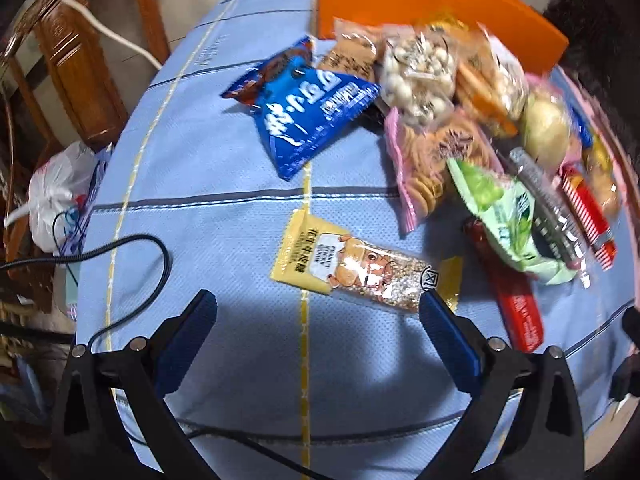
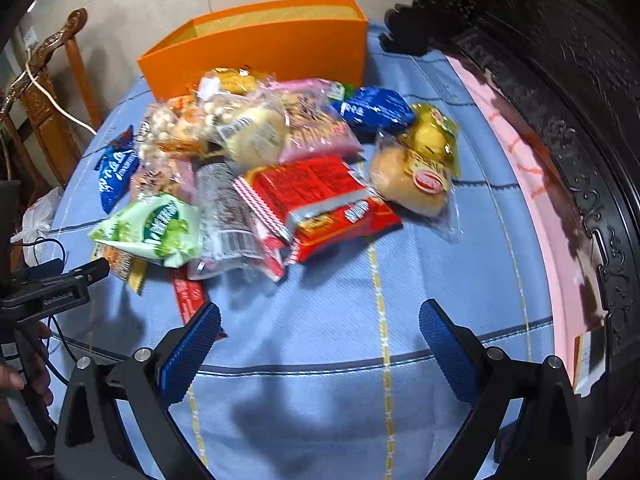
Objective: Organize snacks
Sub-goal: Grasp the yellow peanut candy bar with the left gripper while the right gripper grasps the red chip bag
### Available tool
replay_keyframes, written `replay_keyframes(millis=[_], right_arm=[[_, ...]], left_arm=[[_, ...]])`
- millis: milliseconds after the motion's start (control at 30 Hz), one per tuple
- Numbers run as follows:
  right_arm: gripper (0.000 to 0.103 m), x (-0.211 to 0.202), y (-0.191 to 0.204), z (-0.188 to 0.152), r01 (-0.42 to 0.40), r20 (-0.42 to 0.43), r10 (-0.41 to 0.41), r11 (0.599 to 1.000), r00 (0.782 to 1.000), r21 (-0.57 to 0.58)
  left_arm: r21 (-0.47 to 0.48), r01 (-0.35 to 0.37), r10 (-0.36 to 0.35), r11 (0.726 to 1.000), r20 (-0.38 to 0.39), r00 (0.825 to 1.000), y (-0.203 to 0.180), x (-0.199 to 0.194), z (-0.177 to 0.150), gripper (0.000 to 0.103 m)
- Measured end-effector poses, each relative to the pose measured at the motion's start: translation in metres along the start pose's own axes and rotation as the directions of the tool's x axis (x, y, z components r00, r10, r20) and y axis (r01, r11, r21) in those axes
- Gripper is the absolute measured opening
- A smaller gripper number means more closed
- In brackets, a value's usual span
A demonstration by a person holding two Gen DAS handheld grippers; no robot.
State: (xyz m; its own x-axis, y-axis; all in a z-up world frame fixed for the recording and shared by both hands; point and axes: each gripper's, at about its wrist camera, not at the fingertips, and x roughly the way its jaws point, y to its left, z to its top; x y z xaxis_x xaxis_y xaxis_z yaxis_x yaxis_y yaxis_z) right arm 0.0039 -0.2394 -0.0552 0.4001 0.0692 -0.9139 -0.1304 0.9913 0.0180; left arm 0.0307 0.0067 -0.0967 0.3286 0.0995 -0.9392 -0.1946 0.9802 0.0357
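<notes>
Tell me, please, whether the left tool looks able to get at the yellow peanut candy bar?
Probably yes: the left tool is open, the yellow peanut candy bar lies alone on the blue cloth just ahead of its fingers, nothing covering it.

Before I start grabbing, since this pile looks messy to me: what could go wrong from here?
The snacks lie heaped and overlapping, so lifting the green pea packet may drag the clear barcode packet beside it. The right gripper and the left gripper are both open close to the pile; if both reach in they could collide. The black cable loops across the cloth near the left gripper and might snag.
</notes>
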Motion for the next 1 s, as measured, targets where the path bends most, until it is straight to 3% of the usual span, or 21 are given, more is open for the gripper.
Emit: replay_keyframes(millis=[133,200,300,367,467,733,900,967,1000], right_arm=[[0.100,0.004,-0.005,0.002,0.005,-0.015,-0.005,1.000,1.000,0.003],[0.100,0.006,-0.006,0.002,0.005,-0.020,-0.005,1.000,1.000,0.001],[0.100,0.009,-0.008,0.003,0.005,-0.027,-0.005,1.000,1.000,0.005],[0.100,0.012,-0.010,0.003,0.005,-0.034,-0.005,1.000,0.999,0.012],[0.100,0.015,-0.009,0.004,0.011,-0.044,-0.010,1.000,0.999,0.018],[0.100,0.018,-0.005,0.005,0.018,-0.059,-0.017,1.000,0.998,0.021],[0.100,0.019,-0.001,0.008,0.017,-0.066,-0.015,1.000,0.998,0.016],[0.100,0.021,-0.001,0.013,0.000,-0.088,0.001,1.000,0.996,0.018],[0.100,0.020,-0.002,0.015,0.003,-0.090,-0.001,1.000,0.996,0.021]], left_arm=[[0.159,-0.054,0.045,0.986,0.059,0.997,-0.014,0.005,0.002,0.099],[0.301,-0.064,0.035,0.952,0.099,0.994,-0.021,0.006,-0.001,0.099],[0.520,-0.103,0.015,0.848,0.172,0.985,-0.027,0.003,-0.015,0.099],[0.637,-0.126,0.014,0.761,0.177,0.984,-0.030,0.009,-0.027,0.099],[0.706,-0.151,-0.027,0.692,0.235,0.972,-0.032,0.010,-0.037,0.099],[0.727,-0.059,-0.121,0.684,0.194,0.974,-0.044,0.019,-0.015,0.099],[0.657,0.169,-0.232,0.735,0.010,0.973,-0.025,0.038,0.017,0.099],[0.624,0.231,-0.270,0.746,-0.034,0.962,-0.019,0.040,0.022,0.089],[0.642,0.237,-0.282,0.729,-0.033,0.959,-0.021,0.035,0.019,0.069]])
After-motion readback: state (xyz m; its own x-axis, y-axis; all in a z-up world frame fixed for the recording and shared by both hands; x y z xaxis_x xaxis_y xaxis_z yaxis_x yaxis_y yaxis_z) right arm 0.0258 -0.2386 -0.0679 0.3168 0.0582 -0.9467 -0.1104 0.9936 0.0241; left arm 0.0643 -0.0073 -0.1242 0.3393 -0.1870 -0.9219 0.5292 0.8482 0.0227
